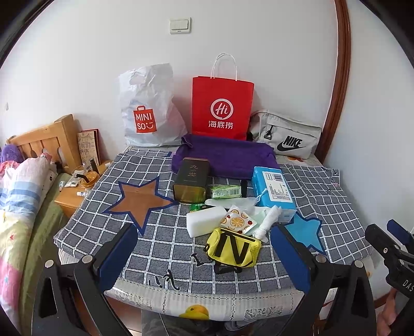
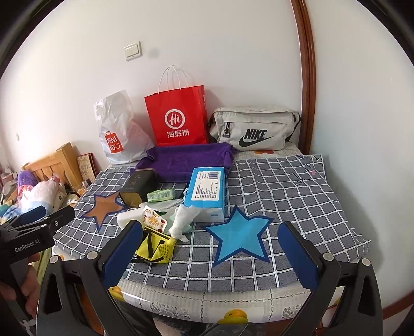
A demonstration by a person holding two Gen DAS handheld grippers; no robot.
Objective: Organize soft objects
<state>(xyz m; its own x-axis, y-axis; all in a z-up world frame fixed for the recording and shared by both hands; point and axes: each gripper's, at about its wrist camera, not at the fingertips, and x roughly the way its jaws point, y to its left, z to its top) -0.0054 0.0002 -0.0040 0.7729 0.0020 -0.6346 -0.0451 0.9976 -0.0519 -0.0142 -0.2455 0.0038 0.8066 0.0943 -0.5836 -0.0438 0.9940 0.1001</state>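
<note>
One table (image 1: 165, 245) stands against a white wall (image 1: 233, 31), and a grey checked cloth (image 2: 284, 186) covers it. The cloth has two big stars: one brown star (image 1: 137, 201) and one blue star (image 2: 240, 235). Under the cloth is another cover with yellow ducks. One bed (image 1: 23, 196) with a wooden headboard is off to the left.

Three bags lean on the wall at the back. One white plastic bag (image 1: 150, 108) says MINISO. One red paper bag (image 1: 222, 106) says Hi, with Chinese words under it. One grey waist bag (image 2: 254, 129) says NIKE.

In front of them lies one purple cloth tray (image 2: 186, 160). Near it is a pile of small things in the middle of the table: one blue pack of tissues (image 2: 207, 191), one dark tin (image 1: 191, 179) with gold Chinese letters, one white sponge block (image 1: 204, 223), one yellow pouch (image 1: 233, 248) with black stripes, one green pack (image 1: 225, 192), one small packet with orange slices (image 1: 236, 221) printed on it, and one white rolled cloth (image 2: 182, 219).

One light switch (image 1: 180, 25) is high on the wall.

The left gripper (image 1: 204, 258) is wide open and holds nothing; the yellow pouch lies between its blue pads. The right gripper (image 2: 211, 256) is also wide open and empty, over the blue star. Its neighbour's handle reads GenRobot.AI.
</note>
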